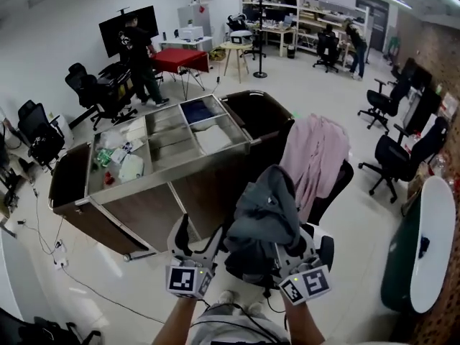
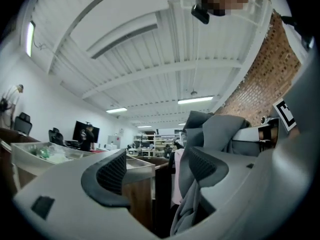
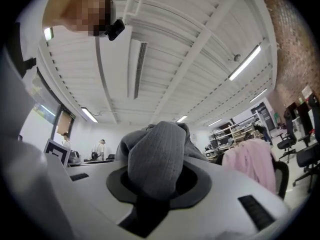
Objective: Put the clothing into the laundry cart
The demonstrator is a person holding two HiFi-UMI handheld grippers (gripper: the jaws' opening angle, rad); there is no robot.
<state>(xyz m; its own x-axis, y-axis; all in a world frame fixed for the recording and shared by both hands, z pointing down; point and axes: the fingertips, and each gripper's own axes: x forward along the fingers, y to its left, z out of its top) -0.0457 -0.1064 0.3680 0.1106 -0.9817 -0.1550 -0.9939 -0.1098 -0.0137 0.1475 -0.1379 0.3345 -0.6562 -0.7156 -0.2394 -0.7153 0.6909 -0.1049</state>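
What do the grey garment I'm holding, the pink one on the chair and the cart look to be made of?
Grey garment: soft matte knit; fine ribs show where the right gripper clamps it.
Pink garment: thin, limp cloth that drapes in long folds; the fibre can't be told.
Cart: brown wood-look side panels, probably laminate, with shiny metal, likely steel, along its top.

Bright, even illumination is supplied by ceiling strip lights (image 3: 244,62), which are blown out to white. Only faint, soft shadows are cast on the pale floor (image 1: 366,228). Strong fisheye curvature and dark corners are seen throughout. The left hand-held gripper (image 2: 157,168) is rendered soft; the grey garment (image 3: 155,156) is resolved sharply.
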